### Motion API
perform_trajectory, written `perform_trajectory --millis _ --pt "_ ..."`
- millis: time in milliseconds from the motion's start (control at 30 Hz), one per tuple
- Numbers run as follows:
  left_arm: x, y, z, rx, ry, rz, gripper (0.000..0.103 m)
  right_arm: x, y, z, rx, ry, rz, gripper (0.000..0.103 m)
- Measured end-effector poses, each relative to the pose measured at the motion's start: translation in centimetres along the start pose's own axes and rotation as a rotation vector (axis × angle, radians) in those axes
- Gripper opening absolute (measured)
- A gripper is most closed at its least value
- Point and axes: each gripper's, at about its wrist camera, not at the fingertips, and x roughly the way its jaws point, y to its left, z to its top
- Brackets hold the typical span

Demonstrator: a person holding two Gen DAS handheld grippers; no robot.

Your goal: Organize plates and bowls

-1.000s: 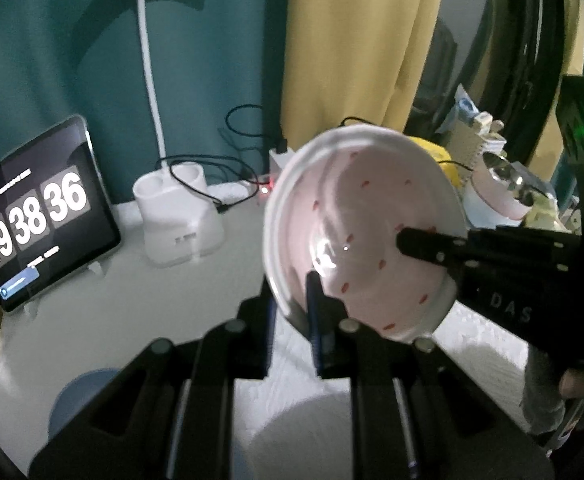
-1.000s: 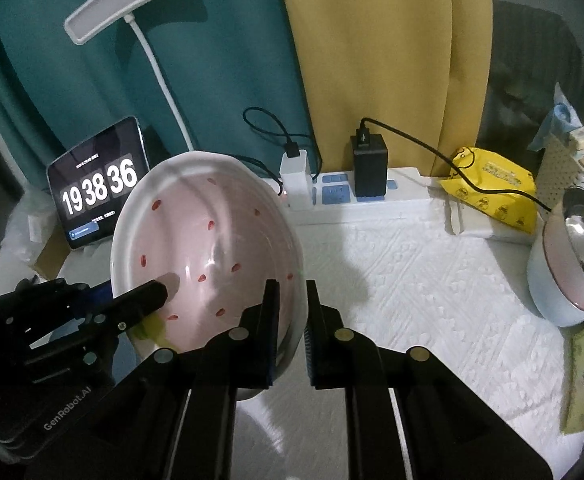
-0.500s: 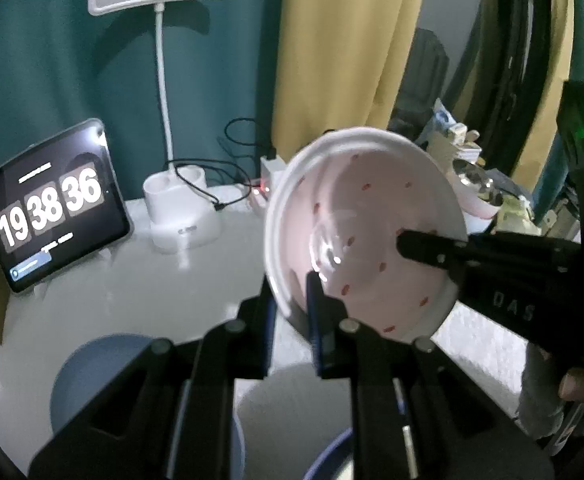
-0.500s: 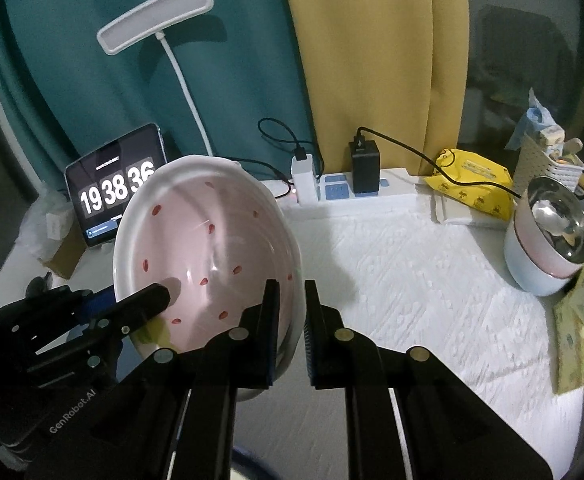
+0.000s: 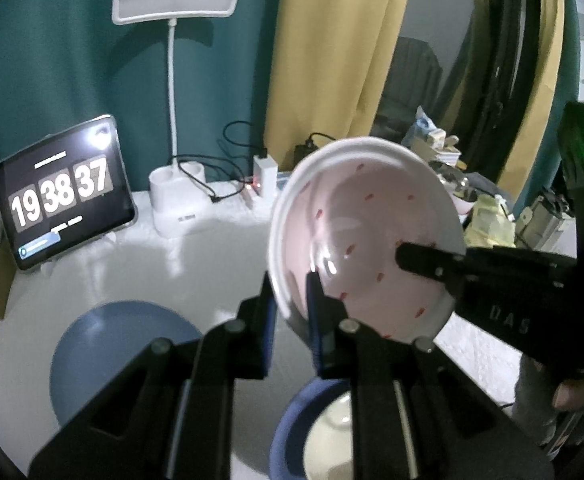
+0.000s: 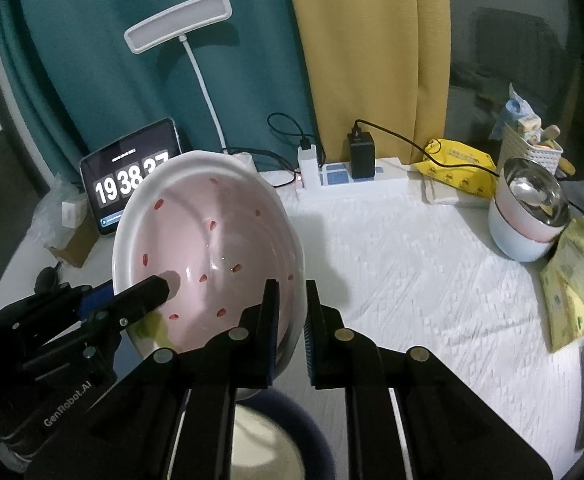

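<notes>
A pink bowl [image 5: 364,232] with red flecks and a white rim hangs tilted above the table, held from two sides. My left gripper [image 5: 292,304] is shut on its near rim, one finger inside and one outside. My right gripper [image 6: 292,308] is shut on the opposite rim of the same bowl [image 6: 212,248]. Each gripper shows in the other's view: the right gripper [image 5: 408,254] reaches in from the right, the left gripper [image 6: 160,286] from the left. Below the pink bowl stands a dark blue bowl [image 5: 324,432] with a cream inside. A blue plate [image 5: 120,344] lies to its left.
At the back stand a tablet clock [image 5: 62,196], a white desk lamp [image 5: 176,204] and a power strip [image 6: 352,178] with chargers. On the right are a pink-and-white pot [image 6: 524,220] holding a steel bowl and spoon, yellow packets [image 6: 460,172] and a white basket [image 6: 532,152].
Both grippers have drawn back and risen with the pink bowl still held. The blue plate and the dark blue bowl have come into view beneath it.
</notes>
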Motion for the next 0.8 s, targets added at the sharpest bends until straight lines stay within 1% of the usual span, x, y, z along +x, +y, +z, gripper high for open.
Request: perform_trajectory --millis 300,800 --pt "-1.9 -0.6 -2.1 -0.013 -0.004 -0.014 0.014 -1.8 0.7 -2.7 0.010 0.006 -0.005 0.013" --pt "-3.8 -1.7 -5.9 -0.024 0.020 -0.023 0.014 -3.4 1.1 -6.4 0.029 0.030 -0.007 0.013"
